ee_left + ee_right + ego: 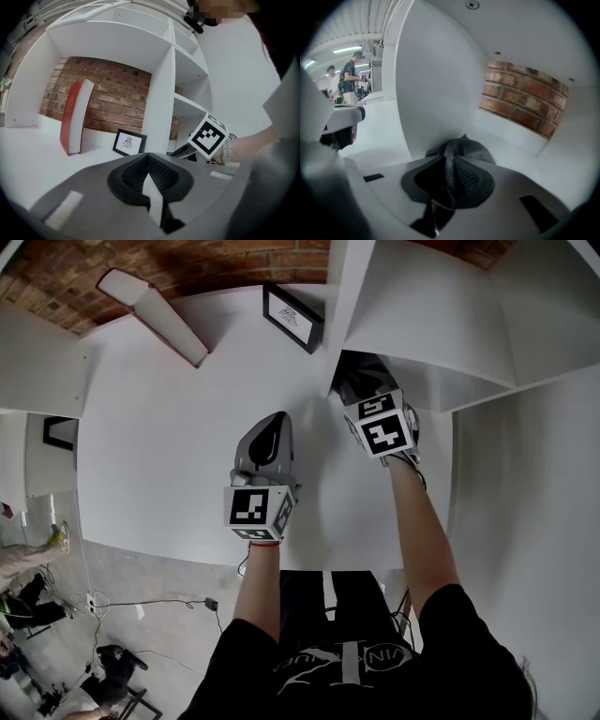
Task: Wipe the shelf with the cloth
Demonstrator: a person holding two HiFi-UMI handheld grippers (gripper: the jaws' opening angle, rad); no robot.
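Two grippers work a white shelf: the right gripper's fingers pinch a dark grey cloth just beside the upright divider. The left gripper's fingers meet, empty, facing a leaning red book and a framed picture.

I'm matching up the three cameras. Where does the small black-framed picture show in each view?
Head view: the framed picture is at top centre, just left of the white divider.
Left gripper view: the framed picture is left of centre and below the middle, leaning against the brick wall, left of the divider.
Right gripper view: not in it.
Shared landmark: the brick wall, at the top edge in the head view and at right in the right gripper view.
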